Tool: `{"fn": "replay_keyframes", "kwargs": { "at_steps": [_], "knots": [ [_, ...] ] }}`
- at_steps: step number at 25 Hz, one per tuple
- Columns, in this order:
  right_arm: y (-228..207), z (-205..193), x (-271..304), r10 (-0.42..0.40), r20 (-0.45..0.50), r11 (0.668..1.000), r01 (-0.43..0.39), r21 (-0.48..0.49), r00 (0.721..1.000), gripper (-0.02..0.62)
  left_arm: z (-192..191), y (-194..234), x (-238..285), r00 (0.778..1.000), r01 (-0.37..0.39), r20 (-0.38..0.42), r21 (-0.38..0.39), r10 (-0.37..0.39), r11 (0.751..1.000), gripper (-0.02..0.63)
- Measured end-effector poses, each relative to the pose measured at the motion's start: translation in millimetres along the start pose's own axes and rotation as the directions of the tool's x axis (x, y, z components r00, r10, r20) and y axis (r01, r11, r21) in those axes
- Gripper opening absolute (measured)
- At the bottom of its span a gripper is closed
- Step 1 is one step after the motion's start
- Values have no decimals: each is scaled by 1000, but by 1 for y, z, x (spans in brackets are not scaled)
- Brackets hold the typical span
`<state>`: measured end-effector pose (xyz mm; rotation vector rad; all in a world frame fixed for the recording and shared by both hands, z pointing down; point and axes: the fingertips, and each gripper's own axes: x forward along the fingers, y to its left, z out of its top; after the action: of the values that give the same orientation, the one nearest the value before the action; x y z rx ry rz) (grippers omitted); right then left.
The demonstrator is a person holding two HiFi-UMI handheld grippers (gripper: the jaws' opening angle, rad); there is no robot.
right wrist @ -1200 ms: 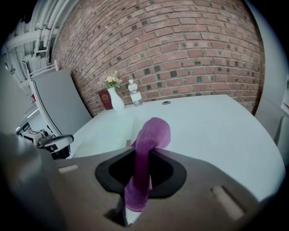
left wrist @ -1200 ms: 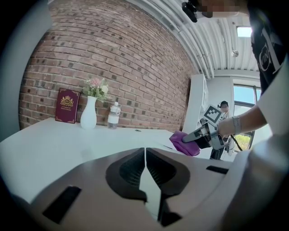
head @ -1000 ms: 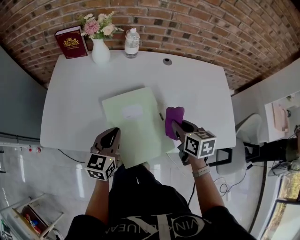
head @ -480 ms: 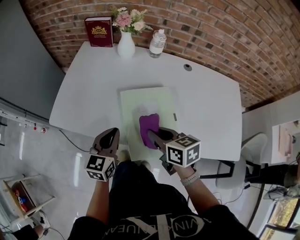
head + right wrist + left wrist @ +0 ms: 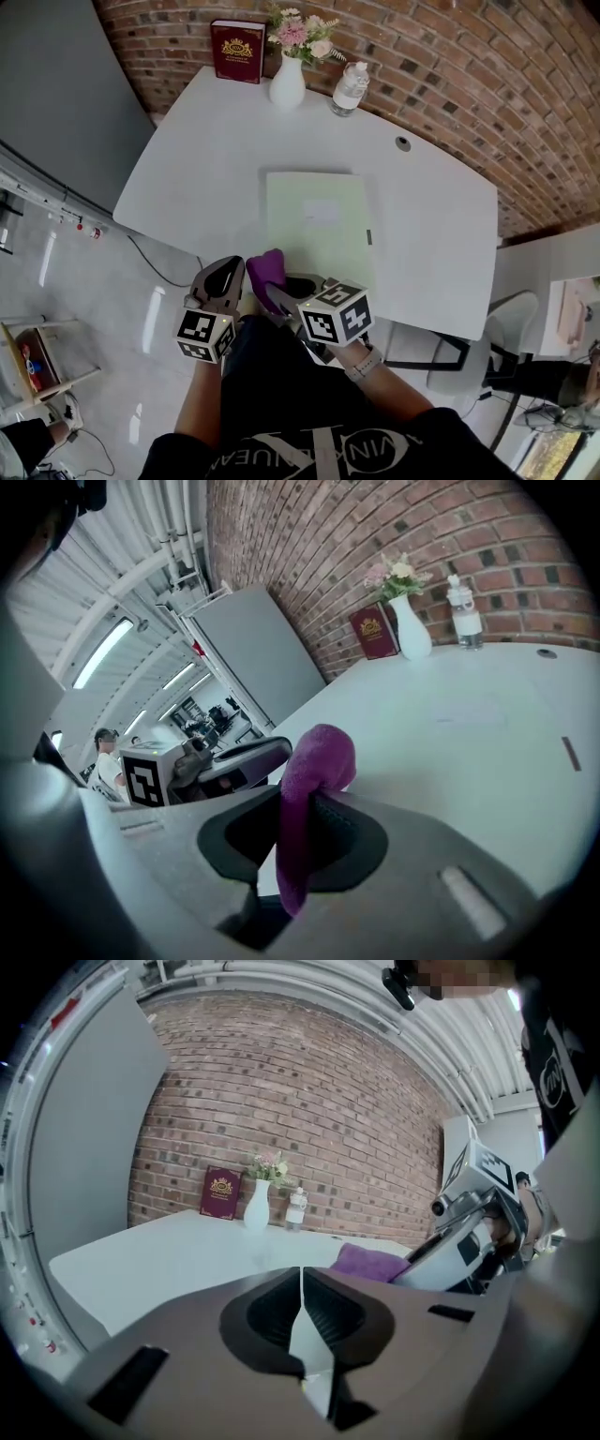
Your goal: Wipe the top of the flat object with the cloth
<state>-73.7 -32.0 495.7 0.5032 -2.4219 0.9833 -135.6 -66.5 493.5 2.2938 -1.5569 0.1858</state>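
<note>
My right gripper [image 5: 302, 803] pinches a limp, fuzzy purple cloth [image 5: 317, 757], its tail hidden, near the flat pale-green folder [image 5: 319, 230]; my left gripper [image 5: 301, 1279] is clenched.

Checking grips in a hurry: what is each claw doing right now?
Left claw: closed, nothing in it.
Right claw: closed on the purple cloth.

The head camera looks steeply down on the white rounded table [image 5: 187, 187], while cameras on the left tool [image 5: 223, 274] and right tool [image 5: 274, 292] sit low, facing across it toward the red brick wall [image 5: 450, 56] that all three share.
</note>
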Motion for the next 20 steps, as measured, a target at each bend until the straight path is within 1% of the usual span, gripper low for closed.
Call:
{"fn": "replay_keyframes", "kwargs": {
  "at_steps": [4,7,14,20],
  "knots": [
    [4,-13,8,22,-48,1000,-23,-13,999,63,-7,0,-5,1000,-14,-7,-10,14,1000,14],
    [-4,-18,7,6,-60,1000,-7,-16,998,63,-11,-3,-6,1000,-16,-18,-9,16,1000,14],
    [-37,-23,-15,-57,-45,998,57,4,997,63,-8,-16,5,1000,9,-22,11,-8,1000,14],
    [-60,-28,-40,-108,-11,993,108,37,994,63,-4,-35,20,998,58,-25,35,-57,998,14]
  ]
}}
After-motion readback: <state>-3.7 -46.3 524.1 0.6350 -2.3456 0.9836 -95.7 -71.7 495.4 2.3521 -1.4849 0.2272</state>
